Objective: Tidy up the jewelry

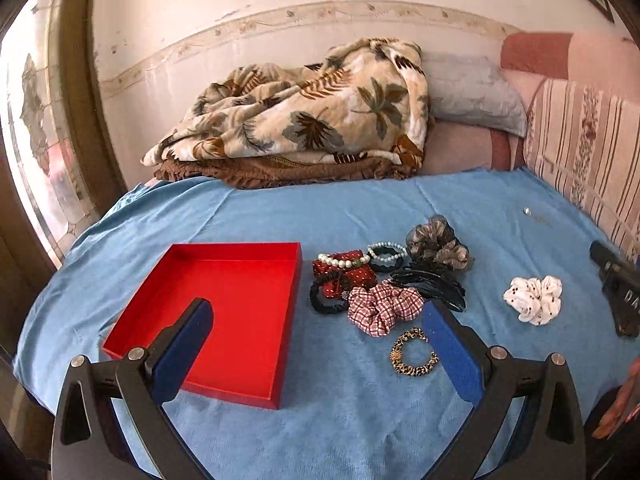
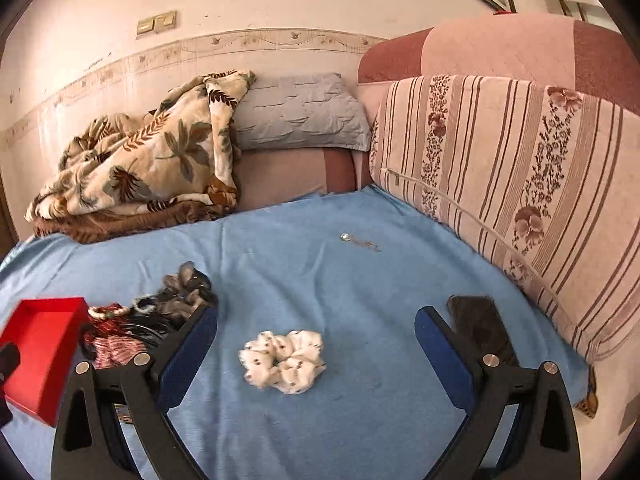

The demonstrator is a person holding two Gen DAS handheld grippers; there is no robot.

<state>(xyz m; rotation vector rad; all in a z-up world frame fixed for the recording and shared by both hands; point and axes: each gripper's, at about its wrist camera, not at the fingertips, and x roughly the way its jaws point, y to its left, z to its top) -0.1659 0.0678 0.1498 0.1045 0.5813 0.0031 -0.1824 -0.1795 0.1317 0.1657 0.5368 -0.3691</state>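
The right gripper (image 2: 316, 344) is hanging wide open and empty around the white scrunchie (image 2: 285, 360), which is lying alone on the blue cloth (image 2: 360, 288), soft, light and probably best pinched across its bunched ring.

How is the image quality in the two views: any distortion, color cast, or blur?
Left wrist view: strong fisheye bending of the wall border, bright daylight from the window, red box sharp. Right wrist view: warmer pinkish cast, dark corners, red box slightly soft at the edge, white scrunchie clear.
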